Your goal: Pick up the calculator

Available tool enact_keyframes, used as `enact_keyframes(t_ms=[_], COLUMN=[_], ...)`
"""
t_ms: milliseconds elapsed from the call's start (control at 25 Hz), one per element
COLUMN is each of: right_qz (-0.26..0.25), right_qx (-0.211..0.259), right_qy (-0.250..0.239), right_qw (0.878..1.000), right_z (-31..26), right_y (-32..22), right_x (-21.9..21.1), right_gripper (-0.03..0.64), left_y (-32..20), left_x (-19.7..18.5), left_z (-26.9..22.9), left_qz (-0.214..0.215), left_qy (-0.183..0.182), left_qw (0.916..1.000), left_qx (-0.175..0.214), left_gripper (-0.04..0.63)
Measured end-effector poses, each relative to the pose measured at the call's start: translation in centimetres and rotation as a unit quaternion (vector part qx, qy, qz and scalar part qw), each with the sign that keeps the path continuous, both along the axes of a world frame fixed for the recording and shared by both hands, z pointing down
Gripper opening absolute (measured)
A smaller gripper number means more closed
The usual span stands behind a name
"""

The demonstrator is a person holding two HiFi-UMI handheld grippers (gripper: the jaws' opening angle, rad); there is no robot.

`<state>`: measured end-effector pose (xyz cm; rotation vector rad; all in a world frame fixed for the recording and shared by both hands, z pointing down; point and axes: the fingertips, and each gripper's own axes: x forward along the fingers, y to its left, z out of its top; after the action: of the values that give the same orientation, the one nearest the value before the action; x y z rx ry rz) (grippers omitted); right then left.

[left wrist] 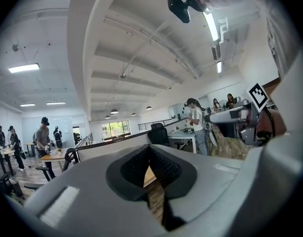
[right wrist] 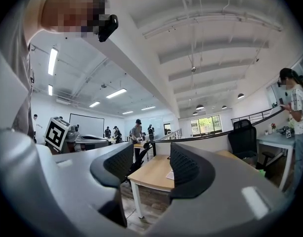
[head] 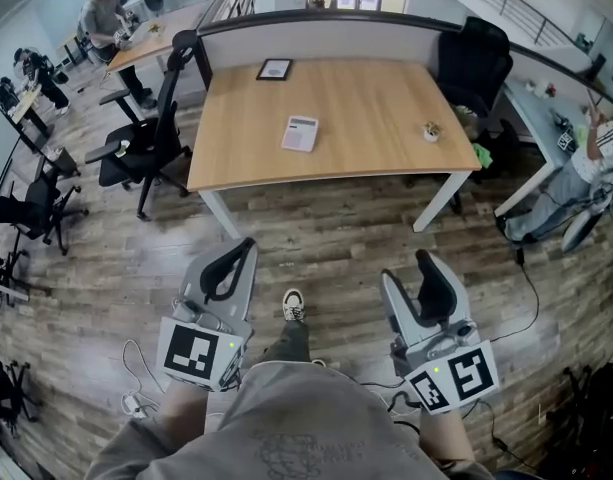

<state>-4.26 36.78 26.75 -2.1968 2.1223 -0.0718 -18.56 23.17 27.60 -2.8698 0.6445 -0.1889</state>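
Observation:
The calculator (head: 299,133), white and flat, lies near the middle of a wooden table (head: 366,158) a good way ahead of both grippers. Over the wood floor, my left gripper (head: 248,244) points level at the table, its black fingertips touching and nothing between them. In the left gripper view my left gripper (left wrist: 150,148) shows only a sliver of the table through the slit. My right gripper (head: 423,258) is open and empty. In the right gripper view my right gripper (right wrist: 152,153) frames the table (right wrist: 149,174), with a white edge of the calculator (right wrist: 169,175) beside the right finger.
A black-framed tablet (head: 274,69) lies at the table's back and a small object (head: 432,131) at its right. Black office chairs (head: 136,153) stand left of the table, another chair (head: 473,63) at the back right. Cables run over the floor; people sit at neighbouring desks.

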Motion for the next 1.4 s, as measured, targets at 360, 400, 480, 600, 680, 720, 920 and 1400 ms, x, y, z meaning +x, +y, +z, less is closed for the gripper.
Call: enact_keyframes(t_ms=[360, 400, 480, 600, 680, 720, 920, 1400], right_qz=[-0.015, -0.018, -0.021, -0.02, -0.019, -0.019, -0.028, -0.039], right_qx=[-0.046, -0.051, -0.06, -0.076, -0.088, -0.094, -0.124, -0.199], right_qy=[-0.004, -0.004, -0.004, -0.01, -0.015, -0.017, -0.024, -0.062], right_qw=[0.999, 0.999, 0.998, 0.997, 0.996, 0.995, 0.992, 0.977], right_z=[1.9, 2.0, 2.2, 2.9, 3.5, 3.8, 5.8, 13.4], right_y=[-8.7, -9.8, -12.2, -16.0, -18.6, -19.9, -27.2, -40.7], right_x=[3.2, 3.5, 4.2, 5.7, 6.6, 7.0, 8.9, 14.2], right_gripper=[0.216, 0.216, 0.216, 0.216, 0.215, 0.215, 0.216, 0.215], left_y=[-7.6, -8.6, -10.6, -14.0, -16.5, -17.8, -24.8, -36.6], left_x=[3.6, 4.0, 4.9, 6.4, 7.5, 7.9, 10.3, 15.2], left_z=[1.4, 1.5, 1.7, 2.1, 2.2, 2.4, 3.8, 9.8], left_qz=[-0.001, -0.002, -0.003, -0.001, 0.004, 0.008, 0.019, 0.021], left_qy=[-0.013, -0.016, -0.023, -0.031, -0.033, -0.034, -0.049, -0.091], left_qw=[0.9997, 0.9995, 0.9988, 0.998, 0.9978, 0.9979, 0.9974, 0.9912], left_qx=[-0.02, -0.028, -0.043, -0.056, -0.056, -0.054, -0.05, -0.094], left_gripper=[0.002, 0.002, 0.002, 0.002, 0.002, 0.002, 0.002, 0.002])
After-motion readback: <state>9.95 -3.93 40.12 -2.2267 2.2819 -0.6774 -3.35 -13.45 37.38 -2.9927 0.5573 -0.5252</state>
